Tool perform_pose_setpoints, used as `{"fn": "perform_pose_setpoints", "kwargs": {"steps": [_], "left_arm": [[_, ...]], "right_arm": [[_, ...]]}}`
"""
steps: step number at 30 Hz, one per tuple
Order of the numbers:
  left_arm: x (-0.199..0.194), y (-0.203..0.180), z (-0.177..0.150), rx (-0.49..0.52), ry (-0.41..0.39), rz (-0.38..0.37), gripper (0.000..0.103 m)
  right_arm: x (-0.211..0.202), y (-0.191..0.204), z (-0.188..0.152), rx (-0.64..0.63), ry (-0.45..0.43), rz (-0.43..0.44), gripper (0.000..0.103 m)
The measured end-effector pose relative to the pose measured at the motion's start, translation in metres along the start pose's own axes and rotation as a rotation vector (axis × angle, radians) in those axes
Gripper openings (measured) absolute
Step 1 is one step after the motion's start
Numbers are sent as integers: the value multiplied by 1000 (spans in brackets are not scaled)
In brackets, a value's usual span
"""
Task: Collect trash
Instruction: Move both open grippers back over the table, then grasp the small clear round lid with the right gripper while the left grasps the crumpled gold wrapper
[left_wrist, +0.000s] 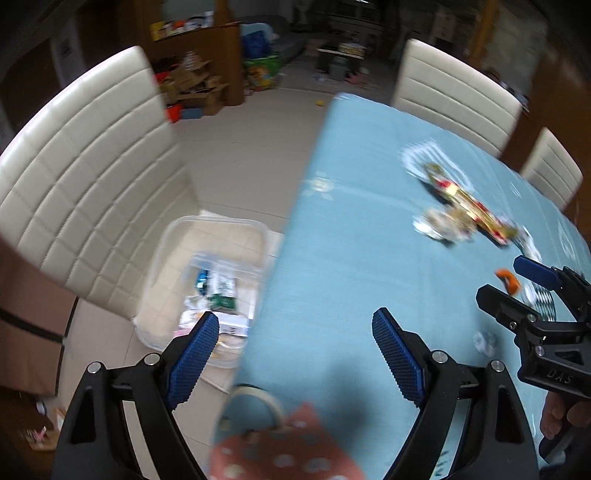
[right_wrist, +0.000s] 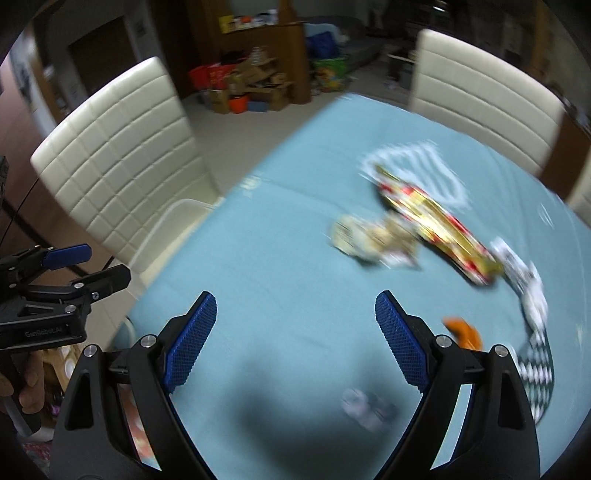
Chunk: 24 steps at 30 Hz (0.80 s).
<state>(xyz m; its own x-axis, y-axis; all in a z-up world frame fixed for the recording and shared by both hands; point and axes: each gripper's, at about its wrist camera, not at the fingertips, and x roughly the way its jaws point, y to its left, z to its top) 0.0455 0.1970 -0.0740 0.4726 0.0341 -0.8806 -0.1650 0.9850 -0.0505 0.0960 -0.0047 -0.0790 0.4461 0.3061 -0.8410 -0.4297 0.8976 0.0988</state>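
Observation:
Trash lies on the blue tablecloth (right_wrist: 288, 258): a red-and-gold wrapper (right_wrist: 439, 229) (left_wrist: 469, 206), a crumpled pale wrapper (right_wrist: 373, 240) (left_wrist: 443, 225), an orange scrap (right_wrist: 465, 332) (left_wrist: 508, 278) and a small crumpled bit (right_wrist: 365, 404) (left_wrist: 485, 341). A clear plastic bin (left_wrist: 207, 295) holding trash sits on the floor left of the table. My left gripper (left_wrist: 295, 354) is open and empty above the table's left edge. My right gripper (right_wrist: 295, 339) is open and empty above the cloth, short of the wrappers; it also shows in the left wrist view (left_wrist: 506, 280).
Cream padded chairs (left_wrist: 81, 206) (right_wrist: 484, 110) stand at the left and far sides. A pink dotted item with a ring (left_wrist: 266, 443) lies at the near table edge. A black-and-white checked piece (right_wrist: 535, 373) lies at the right. Boxes and shelves stand in the background.

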Motion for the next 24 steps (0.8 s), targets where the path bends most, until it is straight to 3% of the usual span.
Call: {"fn": "perform_pose_setpoints", "kwargs": {"steps": [13, 24], "left_arm": [[5, -128, -9, 208, 29, -117, 83], [15, -170, 4, 282, 25, -131, 83]], "right_arm": [[-44, -115, -71, 219, 7, -136, 87], [-47, -151, -77, 264, 1, -186, 88]]}}
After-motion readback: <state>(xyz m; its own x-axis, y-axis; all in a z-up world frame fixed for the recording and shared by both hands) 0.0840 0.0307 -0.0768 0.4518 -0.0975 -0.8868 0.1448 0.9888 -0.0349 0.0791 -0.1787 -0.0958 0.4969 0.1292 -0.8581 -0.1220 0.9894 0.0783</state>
